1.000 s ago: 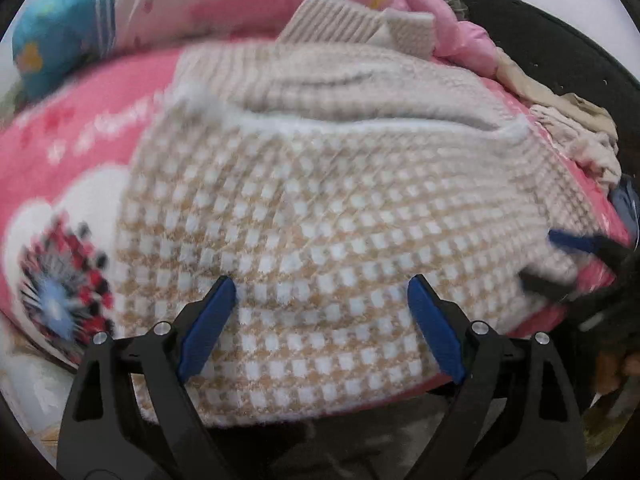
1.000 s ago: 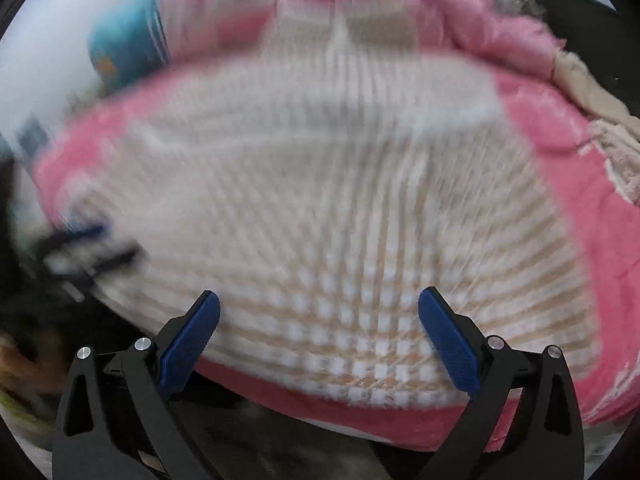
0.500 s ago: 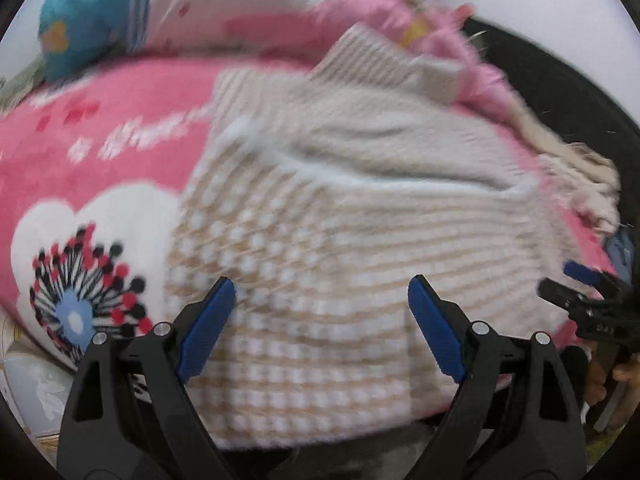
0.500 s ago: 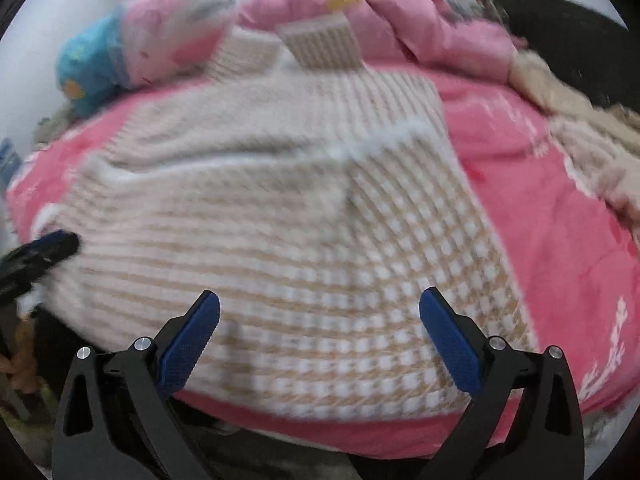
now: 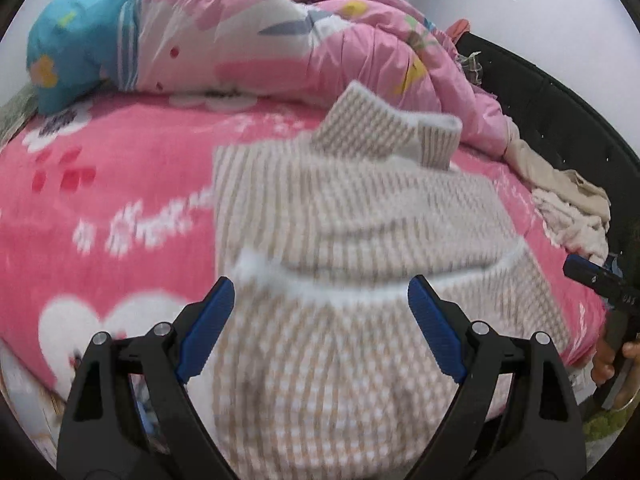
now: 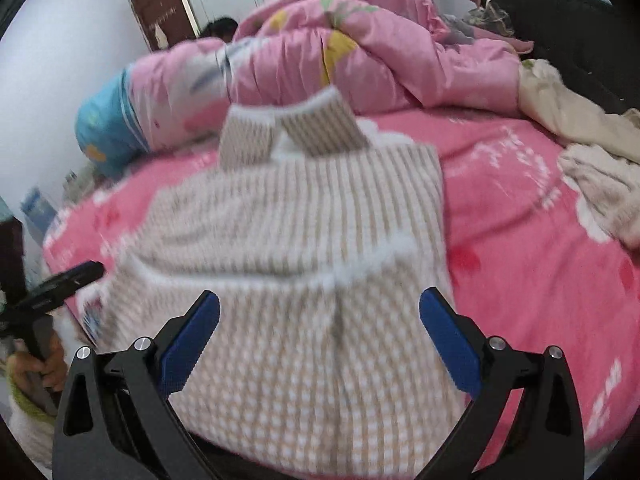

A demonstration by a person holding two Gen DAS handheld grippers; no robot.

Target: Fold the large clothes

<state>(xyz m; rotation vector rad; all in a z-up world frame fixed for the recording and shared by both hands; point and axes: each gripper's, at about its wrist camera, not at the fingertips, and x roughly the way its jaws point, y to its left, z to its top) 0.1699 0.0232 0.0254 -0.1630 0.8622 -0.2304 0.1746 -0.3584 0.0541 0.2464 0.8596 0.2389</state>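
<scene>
White walls [image 6: 60, 60] and a dark wooden door [image 6: 160, 4] back a bed [image 5: 120, 168] spread with a pink flowered blanket, a rumpled pink quilt [image 5: 248, 40] heaped along its far side. Cream garments [image 6: 592, 152] lie bunched at the right edge against a black headboard [image 5: 560, 100]. A beige-and-white knit sweater [image 5: 352, 248] lies flat on the blanket near the bed's front edge, sleeves folded across its chest and cuffs pointing far. Above its hem, the left hand-held gripper [image 5: 320, 324] and the right hand-held gripper [image 6: 320, 332] each hang with jaws wide, holding nothing.
</scene>
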